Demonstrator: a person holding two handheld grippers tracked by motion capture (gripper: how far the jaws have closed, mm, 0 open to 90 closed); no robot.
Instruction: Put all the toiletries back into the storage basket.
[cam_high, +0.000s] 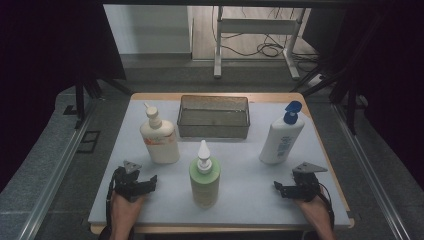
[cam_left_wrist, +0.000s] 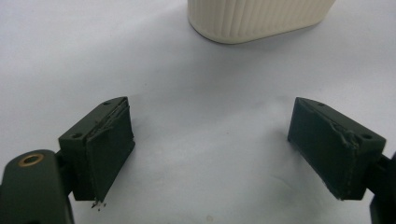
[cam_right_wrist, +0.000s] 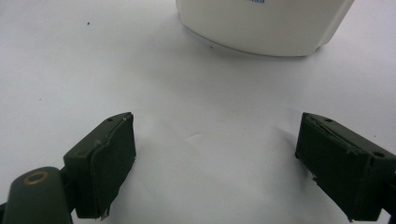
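Cream bottle (cam_high: 160, 137) with an orange label stands upright at the left of the white table (cam_high: 250, 190), just ahead of the left gripper (cam_high: 150, 182); the white bottle (cam_high: 281, 137) with a blue pump stands ahead of the right gripper (cam_high: 278, 189). Both hands rest low at the near edge, forearms cut off by the frame, jaws pointing inward. Each gripper view crops its bottle to the base; both grippers' jaws stand wide apart, holding nothing.
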